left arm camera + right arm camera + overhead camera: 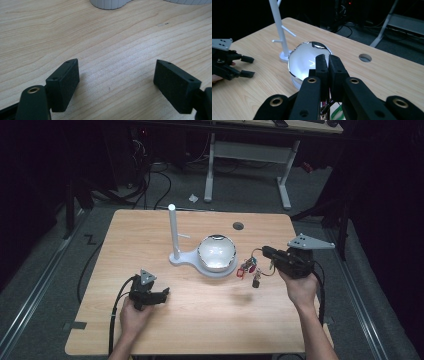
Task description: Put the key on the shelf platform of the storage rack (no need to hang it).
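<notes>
Right gripper (328, 62) jaws pinching keys (250, 268), bowl (216, 252) beside, stand (173, 232) behind

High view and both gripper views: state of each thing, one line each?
Left gripper: open, empty, low over the table.
Right gripper: shut on the key bunch, which hangs above the table.
White stand: upright, pegs bare.
Shiny bowl: on the stand's base.

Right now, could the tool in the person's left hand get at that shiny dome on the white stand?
Probably yes. The left tool is open and empty, and bare wooden table lies between it and the shiny dome. The right tool, shut on a bunch of keys, sits on the dome's far side.
</notes>
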Available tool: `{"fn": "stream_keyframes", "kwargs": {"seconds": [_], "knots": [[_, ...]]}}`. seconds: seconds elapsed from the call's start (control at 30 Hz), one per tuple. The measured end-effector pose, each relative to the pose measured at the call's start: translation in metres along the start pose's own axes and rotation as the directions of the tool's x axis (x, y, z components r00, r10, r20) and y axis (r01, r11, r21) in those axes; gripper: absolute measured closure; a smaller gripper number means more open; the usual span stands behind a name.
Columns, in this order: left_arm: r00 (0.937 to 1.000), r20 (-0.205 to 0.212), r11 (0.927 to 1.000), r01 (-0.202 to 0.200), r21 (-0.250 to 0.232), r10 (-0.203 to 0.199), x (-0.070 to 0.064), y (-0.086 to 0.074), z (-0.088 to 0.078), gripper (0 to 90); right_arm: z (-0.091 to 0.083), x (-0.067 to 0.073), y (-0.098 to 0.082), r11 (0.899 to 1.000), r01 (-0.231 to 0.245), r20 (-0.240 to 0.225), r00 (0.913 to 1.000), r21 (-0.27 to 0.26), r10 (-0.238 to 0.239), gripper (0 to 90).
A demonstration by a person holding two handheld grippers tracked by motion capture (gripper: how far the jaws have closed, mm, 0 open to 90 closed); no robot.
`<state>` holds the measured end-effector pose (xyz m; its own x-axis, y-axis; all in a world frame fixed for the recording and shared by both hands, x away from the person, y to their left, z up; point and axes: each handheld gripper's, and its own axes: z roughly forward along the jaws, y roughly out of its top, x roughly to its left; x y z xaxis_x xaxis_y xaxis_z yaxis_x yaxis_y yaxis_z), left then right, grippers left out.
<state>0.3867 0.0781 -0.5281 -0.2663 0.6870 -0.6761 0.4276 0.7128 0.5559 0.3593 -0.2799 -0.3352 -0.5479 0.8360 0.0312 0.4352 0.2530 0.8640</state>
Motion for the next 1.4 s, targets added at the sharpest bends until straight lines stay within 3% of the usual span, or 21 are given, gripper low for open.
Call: {"fn": "stream_keyframes", "kwargs": {"seconds": [0.37,0.77,1.07,1.4], "knots": [[1.0,0.001,1.0,-0.002,0.0,0.002,0.0,0.0,0.0,21.0,0.002,0.007,0.024,0.999,0.018,-0.052,0.9985,-0.029,-0.019,87.4],[1.0,0.004,1.0,-0.004,0.005,0.004,0.0,0.0,0.0,20.9,0.011,0.015,0.045,0.999,0.039,-0.079,0.9961,-0.022,-0.041,87.4],[1.0,0.004,1.0,-0.003,0.006,0.003,0.0,0.0,-0.001,21.0,0.026,0.02,0.067,0.998,0.051,-0.103,0.9932,-0.027,-0.053,87.4],[1.0,0.003,1.0,0.0,0.005,0.0,0.0,0.0,-0.001,20.9,0.05,0.024,0.08,0.998,0.052,-0.112,0.9923,-0.017,-0.054,87.4]]}}
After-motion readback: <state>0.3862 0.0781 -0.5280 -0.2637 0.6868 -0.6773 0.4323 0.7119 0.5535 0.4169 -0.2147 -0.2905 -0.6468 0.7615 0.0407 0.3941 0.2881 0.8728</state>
